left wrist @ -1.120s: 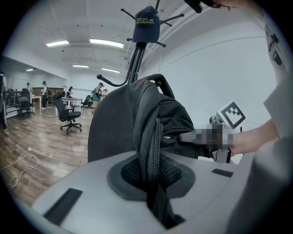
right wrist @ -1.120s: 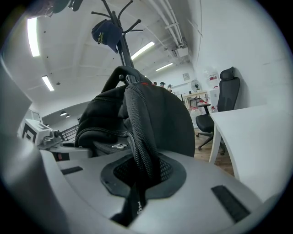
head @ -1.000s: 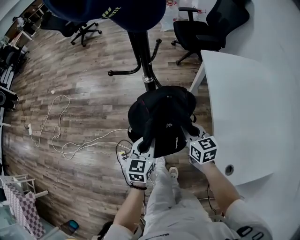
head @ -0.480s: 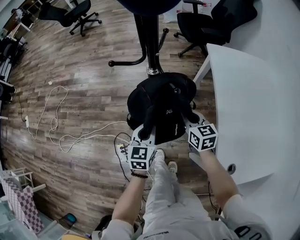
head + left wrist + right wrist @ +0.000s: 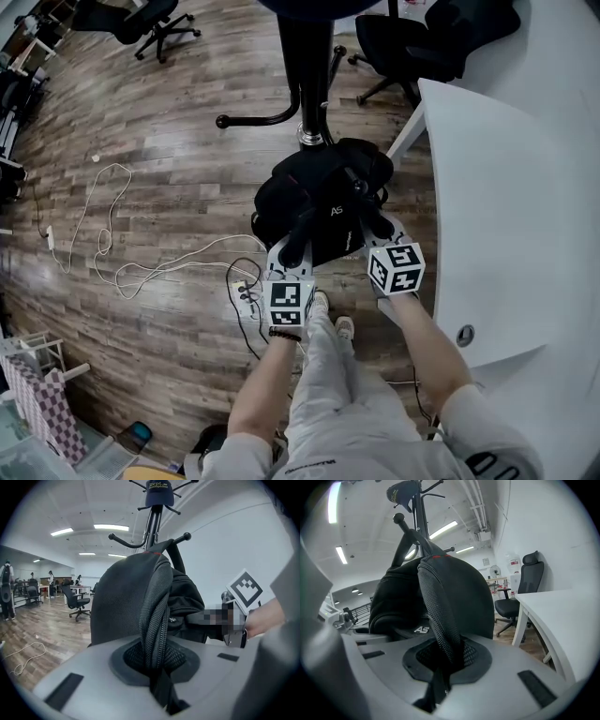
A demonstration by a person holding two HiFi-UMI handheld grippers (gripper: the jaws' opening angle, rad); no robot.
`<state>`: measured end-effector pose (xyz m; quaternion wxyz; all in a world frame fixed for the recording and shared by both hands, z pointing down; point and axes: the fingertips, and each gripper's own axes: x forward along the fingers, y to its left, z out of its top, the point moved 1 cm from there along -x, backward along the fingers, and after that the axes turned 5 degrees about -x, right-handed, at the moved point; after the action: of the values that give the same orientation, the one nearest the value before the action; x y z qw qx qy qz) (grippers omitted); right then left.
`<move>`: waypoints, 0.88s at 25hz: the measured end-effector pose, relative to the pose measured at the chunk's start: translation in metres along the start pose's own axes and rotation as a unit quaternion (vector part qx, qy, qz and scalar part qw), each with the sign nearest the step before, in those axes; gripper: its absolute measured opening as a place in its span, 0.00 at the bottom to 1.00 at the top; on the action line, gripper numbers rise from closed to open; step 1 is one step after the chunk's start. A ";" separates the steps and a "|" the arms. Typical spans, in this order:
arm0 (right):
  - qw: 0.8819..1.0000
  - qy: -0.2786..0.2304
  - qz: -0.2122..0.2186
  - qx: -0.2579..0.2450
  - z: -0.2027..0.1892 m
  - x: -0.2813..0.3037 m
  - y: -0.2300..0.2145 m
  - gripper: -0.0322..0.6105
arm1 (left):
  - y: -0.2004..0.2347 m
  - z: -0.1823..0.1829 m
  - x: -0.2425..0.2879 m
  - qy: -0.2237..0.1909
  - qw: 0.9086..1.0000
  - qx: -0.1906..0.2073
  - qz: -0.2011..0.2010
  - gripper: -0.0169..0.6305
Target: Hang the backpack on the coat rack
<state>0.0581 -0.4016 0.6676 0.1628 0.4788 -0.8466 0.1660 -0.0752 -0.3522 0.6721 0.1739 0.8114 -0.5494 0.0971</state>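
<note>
A black backpack [image 5: 323,192] hangs between my two grippers, above the wood floor and just in front of the coat rack's base [image 5: 309,139]. My left gripper [image 5: 300,232] is shut on the left mesh shoulder strap [image 5: 154,616], which runs down between its jaws. My right gripper [image 5: 371,221] is shut on the right shoulder strap [image 5: 439,613] in the same way. The rack's black pole [image 5: 152,524] rises behind the bag, with hooked arms and a dark cap [image 5: 158,493] on top. In the right gripper view the rack [image 5: 423,520] also stands close behind the bag.
A white desk [image 5: 506,206] runs along the right, close to my right arm. Black office chairs [image 5: 412,42] stand behind the rack. White and black cables [image 5: 141,272] and a power strip [image 5: 246,298] lie on the floor at left. The person's legs and shoes [image 5: 333,328] are below the bag.
Both grippers have carried the backpack forward towards the rack's base and somewhat lower. Both holds on the straps are unchanged.
</note>
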 end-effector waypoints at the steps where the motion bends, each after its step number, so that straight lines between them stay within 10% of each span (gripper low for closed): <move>1: 1.000 -0.001 -0.003 -0.003 -0.001 0.001 0.000 0.11 | 0.001 -0.001 0.002 -0.002 1.000 0.001 0.002 0.09; 8: 1.000 0.010 0.016 -0.013 -0.008 0.005 0.002 0.20 | -0.010 -0.010 0.012 0.008 0.999 0.030 -0.025 0.14; 15: 0.999 0.036 0.013 -0.016 -0.030 -0.025 0.001 0.31 | 0.014 -0.063 -0.015 0.068 0.996 -0.037 -0.049 0.49; 22: 0.998 0.036 0.022 0.038 -0.064 -0.118 0.013 0.29 | 0.038 -0.076 -0.157 0.056 0.997 -0.028 0.048 0.35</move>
<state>0.1121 -0.2782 0.6720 0.1713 0.4596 -0.8436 0.2185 -0.1670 -0.2002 0.6941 0.2218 0.7723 -0.5797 0.1349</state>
